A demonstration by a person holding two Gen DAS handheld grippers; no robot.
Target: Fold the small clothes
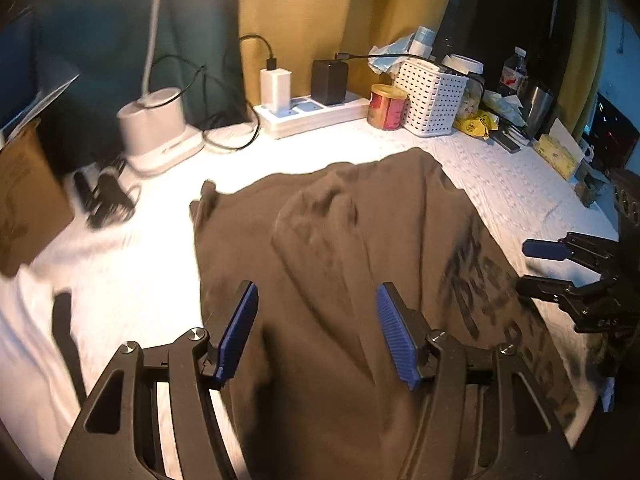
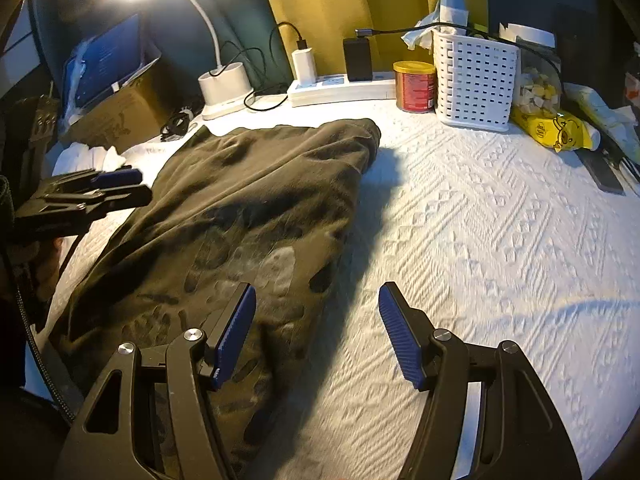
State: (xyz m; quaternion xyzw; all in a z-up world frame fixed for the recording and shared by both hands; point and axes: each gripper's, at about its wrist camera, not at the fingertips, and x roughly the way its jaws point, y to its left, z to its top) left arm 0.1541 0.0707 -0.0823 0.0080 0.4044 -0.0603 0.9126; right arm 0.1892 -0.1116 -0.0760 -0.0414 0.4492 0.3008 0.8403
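Brown garment (image 1: 328, 248), printed with dark lettering, is seen spread and rumpled on the white textured cover of the bench (image 2: 500, 220), reaching from the near edge toward the cluttered back row. In the left wrist view the left hand-held gripper (image 1: 318, 330) is held above the cloth with its blue pads (image 1: 236, 332) apart and nothing clamped between them; whether the pads brush the fabric cannot be told. The right hand-held gripper (image 2: 318, 330) is shown wide apart as well (one pad over the garment's right edge, the other over bare cover), and no cloth is pinched. Each gripper is also caught at the rim of the other's view.

Along the back, a white power strip (image 2: 340, 88) with a white charger and a black one plugged in is placed beside a red tin with a gold lid (image 2: 414, 86). Just right of the tin a white perforated basket (image 2: 474, 84) is set, and a yellow packet (image 2: 552, 130) is laid near it. A white lamp base (image 2: 224, 90) is found to the left of the strip, with a cardboard box (image 2: 116, 116) further left.
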